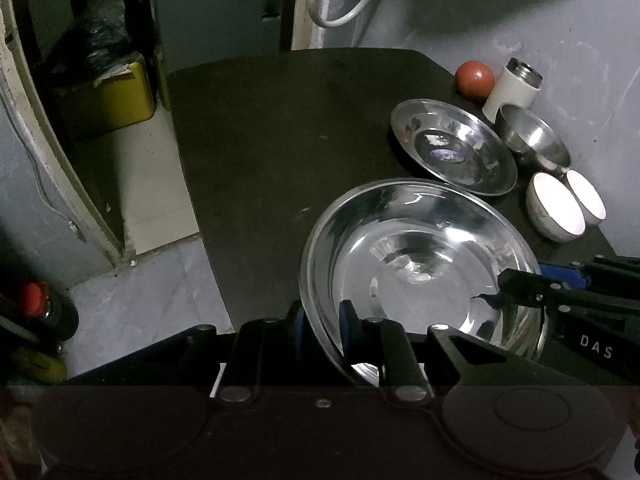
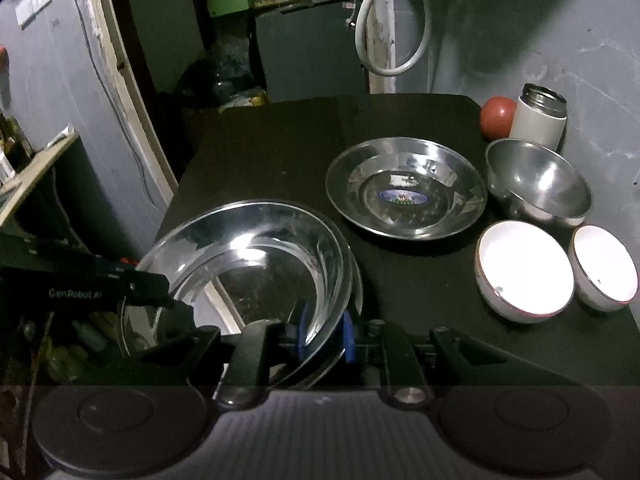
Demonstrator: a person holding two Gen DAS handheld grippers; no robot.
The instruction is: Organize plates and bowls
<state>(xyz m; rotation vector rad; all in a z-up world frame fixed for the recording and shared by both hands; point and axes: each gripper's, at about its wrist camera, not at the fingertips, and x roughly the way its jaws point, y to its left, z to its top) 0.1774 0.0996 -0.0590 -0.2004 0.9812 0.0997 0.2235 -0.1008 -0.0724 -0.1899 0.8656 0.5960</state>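
A large steel plate (image 1: pixel 416 256) is held tilted above the black table (image 1: pixel 260 152) by both grippers. My left gripper (image 1: pixel 322 330) is shut on its near-left rim. My right gripper (image 2: pixel 326 336) is shut on its near-right rim (image 2: pixel 256 264), and it also shows at the right of the left wrist view (image 1: pixel 516 292). A smaller steel plate (image 2: pixel 406 194) with a blue sticker lies flat behind it. A steel bowl (image 2: pixel 538 182) stands to its right. Two white bowls (image 2: pixel 524 270) (image 2: pixel 604 268) stand side by side in front of the steel bowl.
A red ball (image 2: pixel 496 116) and a white steel-topped flask (image 2: pixel 540 116) stand at the table's back right corner against the grey wall. The table's left edge drops to a tiled floor (image 1: pixel 152 312). A yellow box (image 1: pixel 108 96) sits on the floor at the back left.
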